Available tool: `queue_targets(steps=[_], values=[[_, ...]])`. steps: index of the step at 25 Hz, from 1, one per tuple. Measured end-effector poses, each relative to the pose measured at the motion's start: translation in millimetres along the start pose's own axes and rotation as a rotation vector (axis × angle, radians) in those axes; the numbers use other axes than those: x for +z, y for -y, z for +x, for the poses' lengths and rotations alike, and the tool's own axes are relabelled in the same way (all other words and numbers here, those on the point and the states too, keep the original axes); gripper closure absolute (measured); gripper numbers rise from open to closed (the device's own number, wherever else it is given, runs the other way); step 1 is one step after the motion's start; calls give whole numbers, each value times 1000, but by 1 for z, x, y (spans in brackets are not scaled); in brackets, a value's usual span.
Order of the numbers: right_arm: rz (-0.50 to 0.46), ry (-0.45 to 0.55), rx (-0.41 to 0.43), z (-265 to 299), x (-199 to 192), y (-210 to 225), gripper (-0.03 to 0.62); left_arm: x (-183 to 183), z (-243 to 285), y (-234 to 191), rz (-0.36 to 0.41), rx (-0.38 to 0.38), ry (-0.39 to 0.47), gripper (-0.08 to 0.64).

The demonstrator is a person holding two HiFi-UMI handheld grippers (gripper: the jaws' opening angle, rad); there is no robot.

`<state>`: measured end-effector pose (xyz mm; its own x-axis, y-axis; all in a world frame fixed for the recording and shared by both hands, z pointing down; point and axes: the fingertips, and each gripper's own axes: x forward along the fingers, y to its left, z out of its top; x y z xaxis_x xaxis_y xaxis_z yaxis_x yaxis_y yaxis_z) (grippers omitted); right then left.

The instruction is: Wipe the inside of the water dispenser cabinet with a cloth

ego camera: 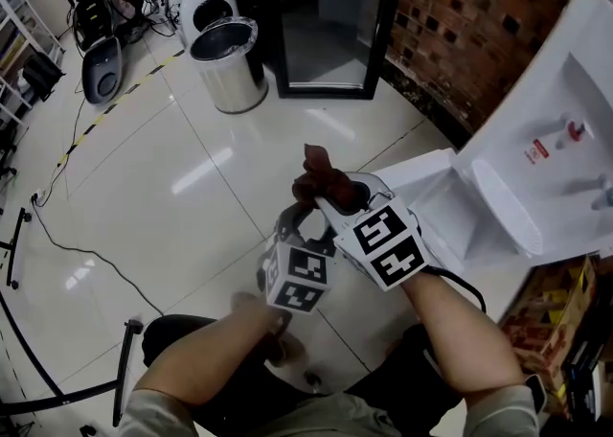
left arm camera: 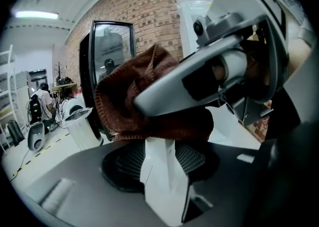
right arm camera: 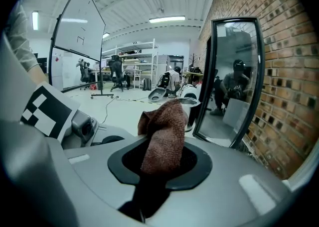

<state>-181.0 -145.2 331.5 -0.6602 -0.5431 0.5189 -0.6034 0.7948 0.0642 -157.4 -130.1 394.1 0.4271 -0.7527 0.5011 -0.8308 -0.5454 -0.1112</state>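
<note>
**Cloth held between both grippers, short of the cabinet**

In the head view the two grippers meet at the middle of the frame. The brown cloth (ego camera: 321, 176) stands up at 12 o'clock from their tips.

The right gripper (right arm camera: 160, 164) has its dark jaws clamped on the cloth, which rises from between them in a tall fold. The left gripper (left arm camera: 158, 144) has its white jaws drawn narrow. Their tips run into the lower edge of the cloth and appear to pinch it, and the right gripper's body crosses just above them.

The white water dispenser (ego camera: 551, 100) stands at 3 o'clock from the grippers, its taps facing the camera. Its open lower cabinet (ego camera: 436, 197) lies at about 3 o'clock, near the right gripper but apart from it. The cloth is outside the cabinet, above bare floor.

The brick wall (ego camera: 460, 13) closes off 1 to 2 o'clock and runs down to the dispenser. A black-framed glass panel (ego camera: 330, 23) leans at 12 o'clock. A steel bin (ego camera: 228, 61) sits at 11 o'clock, just beside the panel's left edge. A cardboard box (ego camera: 556, 315) crowds 4 o'clock.

The pale tiled floor (ego camera: 192, 186) is open from 8 to 11 o'clock, crossed only by a thin black cable (ego camera: 86, 253) at 9 o'clock.
</note>
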Motion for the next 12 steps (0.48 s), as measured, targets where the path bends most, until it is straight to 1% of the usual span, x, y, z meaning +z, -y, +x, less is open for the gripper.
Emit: queue_targets(steps=[7,12], values=[[35,-36,-88,-8,-12,32,489,1,-2,0,-9,-5,-3,374],[67,-70,-192,-22,-30,70,491,1,-5,0,-15,4,-20,377]])
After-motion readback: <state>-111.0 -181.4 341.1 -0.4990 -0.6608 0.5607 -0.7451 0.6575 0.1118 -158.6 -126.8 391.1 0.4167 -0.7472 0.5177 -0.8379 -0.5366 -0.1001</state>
